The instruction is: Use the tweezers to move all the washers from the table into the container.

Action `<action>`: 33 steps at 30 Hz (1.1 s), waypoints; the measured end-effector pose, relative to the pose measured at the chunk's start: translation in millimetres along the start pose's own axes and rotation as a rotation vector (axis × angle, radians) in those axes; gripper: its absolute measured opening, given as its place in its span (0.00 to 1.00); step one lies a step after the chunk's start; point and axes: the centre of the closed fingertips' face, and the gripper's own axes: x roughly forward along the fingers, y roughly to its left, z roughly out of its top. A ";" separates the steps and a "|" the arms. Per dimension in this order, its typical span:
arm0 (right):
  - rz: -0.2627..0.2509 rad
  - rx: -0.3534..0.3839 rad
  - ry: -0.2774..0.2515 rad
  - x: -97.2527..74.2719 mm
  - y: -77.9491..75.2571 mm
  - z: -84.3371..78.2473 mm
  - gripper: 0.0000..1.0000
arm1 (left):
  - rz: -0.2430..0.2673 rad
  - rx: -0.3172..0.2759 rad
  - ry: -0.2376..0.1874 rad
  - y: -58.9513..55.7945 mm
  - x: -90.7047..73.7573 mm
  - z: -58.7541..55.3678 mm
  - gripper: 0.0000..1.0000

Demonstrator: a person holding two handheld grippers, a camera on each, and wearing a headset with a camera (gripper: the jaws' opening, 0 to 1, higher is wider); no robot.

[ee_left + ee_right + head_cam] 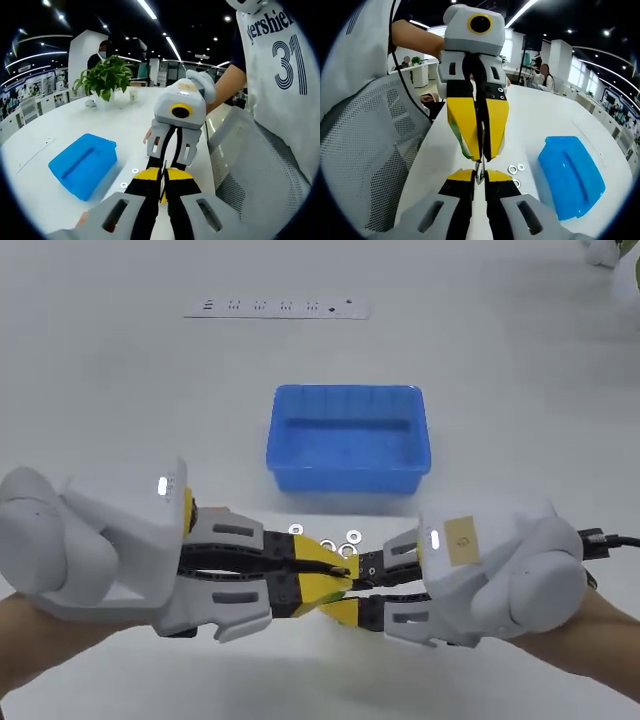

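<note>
The two grippers are brought tip to tip at the near middle of the white surface point(120, 390). The left gripper point(325, 575) comes in from the left and the right gripper point(352, 602) from the right. The tweezers point(479, 167) are seen as a thin metal strip running from one pair of fingers into the other. The fingers of the left gripper are pressed together on the tweezers. The fingers of the right gripper also seem to be closed on the end of them, with almost no gap left.

The washers point(327, 543) are lying flat in a small group on the surface, just beyond the gripper tips. The blue container point(348, 478) stands further away behind them, open at the top.

The washers are judged to be very light, hard and thin. Because they lie flat on a smooth surface, they can easily be pushed away or flicked when they are pinched. A hold across the ring is probably best, with one tweezer tip put through the hole and the other at the outer edge.

The tweezers themselves are stiff but springy. They should be squeezed around the middle of the legs, so that the tips can be closed with control.
</note>
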 end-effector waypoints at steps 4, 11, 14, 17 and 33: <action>0.000 -0.014 0.000 4.2 -8.9 7.8 0.08 | 0.045 -0.006 -0.013 11.8 -11.0 2.1 0.07; -0.008 -0.015 0.000 9.4 -22.0 12.2 0.08 | 0.086 -0.018 -0.023 22.4 -21.3 -0.7 0.08; -0.001 -0.012 0.004 10.6 -22.0 11.6 0.08 | 0.078 -0.022 -0.021 24.1 -21.0 -2.9 0.08; 0.014 0.008 -0.013 11.3 -20.8 14.0 0.08 | 0.060 -0.018 -0.027 22.3 -19.2 -1.9 0.08; -0.007 -0.043 0.008 23.4 -38.2 11.0 0.08 | 0.080 0.010 0.003 40.4 -23.8 -11.9 0.07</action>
